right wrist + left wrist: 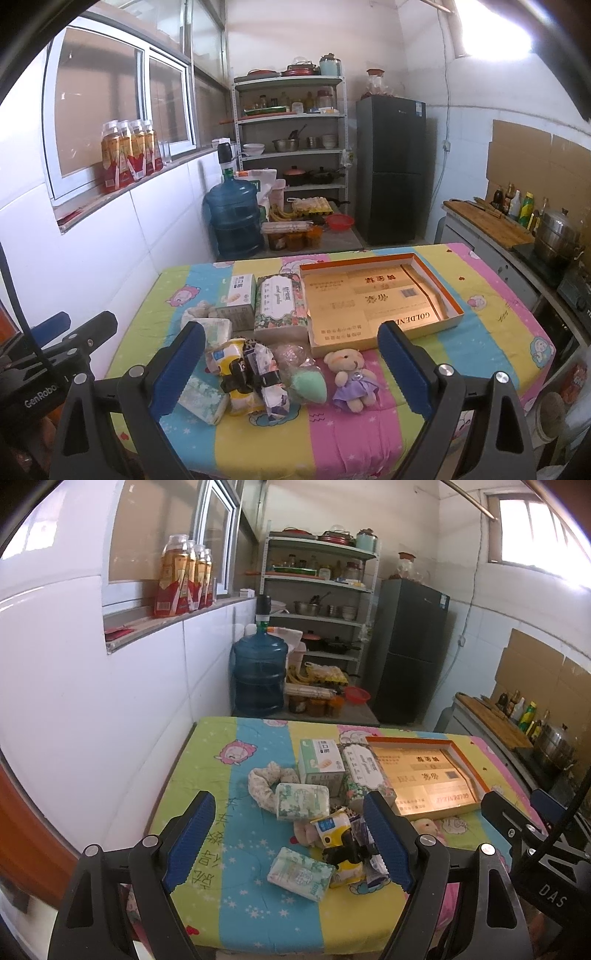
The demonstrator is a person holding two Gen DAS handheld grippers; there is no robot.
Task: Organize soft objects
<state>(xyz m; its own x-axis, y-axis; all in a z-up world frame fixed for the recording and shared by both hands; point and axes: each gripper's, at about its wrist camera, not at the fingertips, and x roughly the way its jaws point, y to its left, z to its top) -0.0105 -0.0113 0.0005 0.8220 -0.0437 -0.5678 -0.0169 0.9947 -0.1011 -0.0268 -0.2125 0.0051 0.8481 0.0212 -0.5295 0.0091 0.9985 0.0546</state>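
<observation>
Both grippers, left [291,836] and right [291,369], spread wide, empty, above table [369,443]; teddy bear [352,376] beside gold box [454,314]

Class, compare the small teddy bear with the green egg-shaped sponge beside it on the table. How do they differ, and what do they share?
The teddy bear is cream with a purple dress; the green sponge is plain mint green. The teddy bear has a head and limbs; the green sponge is a smooth egg shape. The teddy bear lies apart from the pile; the green sponge lies at its edge. Both look soft, lie on the striped tablecloth, and neither claw holds them.
</observation>
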